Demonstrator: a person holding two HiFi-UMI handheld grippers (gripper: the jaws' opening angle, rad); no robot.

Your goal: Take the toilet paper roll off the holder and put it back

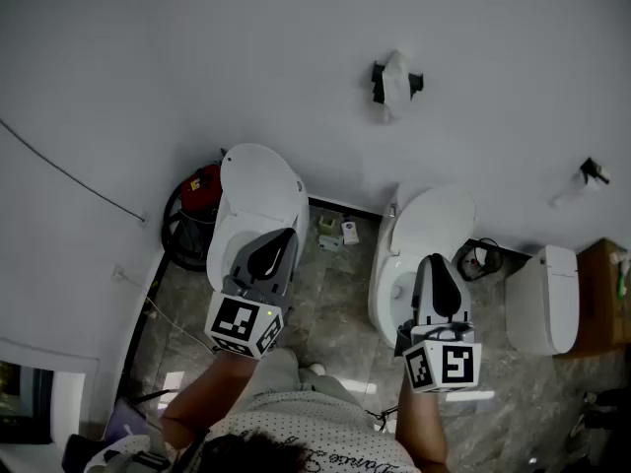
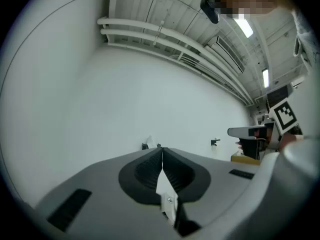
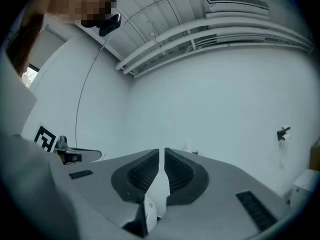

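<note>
When looking down from the head view, find first a white wall [image 1: 296,37] filling most of the frame. Below it, see grey floor tiles [image 1: 335,304] carrying three white toilets: left toilet [image 1: 258,190] and middle toilet [image 1: 434,215], both with lids raised, then right toilet [image 1: 542,299] just beside a wooden cabinet [image 1: 603,294]. Next, note the left gripper [image 1: 284,235] held out over the left toilet, jaws pressed fully together with nothing between them. Note the right gripper [image 1: 435,260] over the middle toilet, jaws all but closed, only a thin slit apart, gripping nothing. Spot a red object [image 1: 202,187] ringed by something black, low against the wall left of the left toilet. Last, find the toilet paper roll [image 1: 396,85] sitting on its black holder [image 1: 378,81] on the wall above the middle toilet, well apart from both grippers.
</note>
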